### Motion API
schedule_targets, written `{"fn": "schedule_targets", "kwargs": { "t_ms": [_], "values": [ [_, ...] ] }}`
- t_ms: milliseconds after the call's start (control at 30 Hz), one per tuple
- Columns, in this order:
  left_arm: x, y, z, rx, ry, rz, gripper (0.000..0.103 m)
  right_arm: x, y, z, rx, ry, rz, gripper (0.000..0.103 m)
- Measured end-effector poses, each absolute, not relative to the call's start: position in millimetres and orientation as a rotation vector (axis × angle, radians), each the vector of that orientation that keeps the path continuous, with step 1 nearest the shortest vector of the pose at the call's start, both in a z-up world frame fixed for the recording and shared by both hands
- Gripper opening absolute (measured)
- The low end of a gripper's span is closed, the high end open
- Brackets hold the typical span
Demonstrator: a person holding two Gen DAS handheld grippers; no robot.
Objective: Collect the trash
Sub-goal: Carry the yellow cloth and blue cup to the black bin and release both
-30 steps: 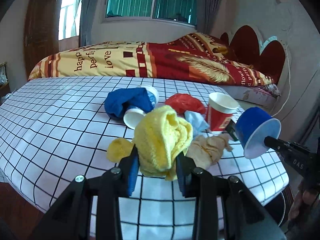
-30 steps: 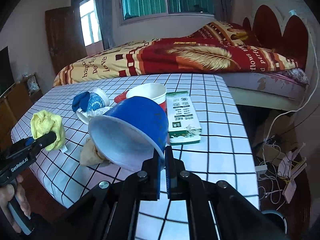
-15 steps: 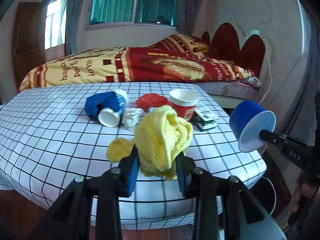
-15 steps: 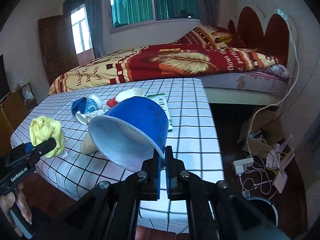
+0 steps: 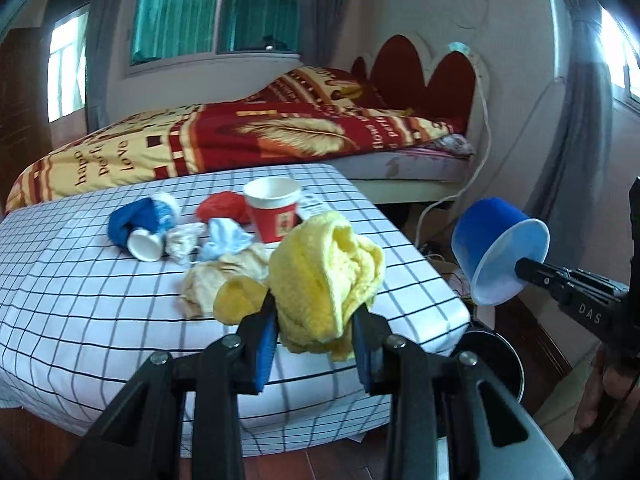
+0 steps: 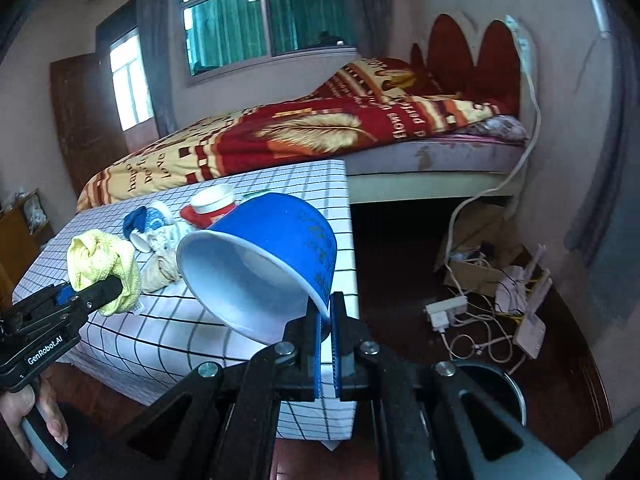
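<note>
Left tongs [image 5: 314, 342] grip a crumpled yellow knitted cloth [image 5: 326, 276], held above the near edge of the checked white tabletop [image 5: 80, 308]. Right tongs [image 6: 328, 344] are clamped on the rim of a blue paper bowl [image 6: 272, 264], tilted, empty inside. A red paper cup [image 5: 274, 210] stands upright on the tabletop; contents not visible. A dark round bin [image 6: 494, 390] sits on the floor, interior unreadable.

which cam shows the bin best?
Right wrist. The bin shows its dark round rim on the floor, lower right, partly cut by the right tool. The left wrist view shows only a sliver of it behind the table corner.
</note>
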State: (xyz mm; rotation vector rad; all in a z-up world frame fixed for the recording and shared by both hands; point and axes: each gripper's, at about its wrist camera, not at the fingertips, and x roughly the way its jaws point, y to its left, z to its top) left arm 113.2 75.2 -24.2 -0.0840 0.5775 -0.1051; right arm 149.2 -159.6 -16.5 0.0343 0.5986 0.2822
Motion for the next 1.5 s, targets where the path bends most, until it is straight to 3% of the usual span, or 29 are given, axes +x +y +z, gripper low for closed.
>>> {"fn": "schedule_targets", "kwargs": {
  "t_ms": [1033, 1500],
  "values": [
    [114, -65, -31, 0.03, 0.618, -0.371, 0.034, 100, -309, -41, 0.136, 0.635, 0.011, 0.004],
    [115, -138, -79, 0.108, 0.743, -0.515, 0.034, 86, -355, -90, 0.156, 0.745, -0.063, 0.004]
  ]
}}
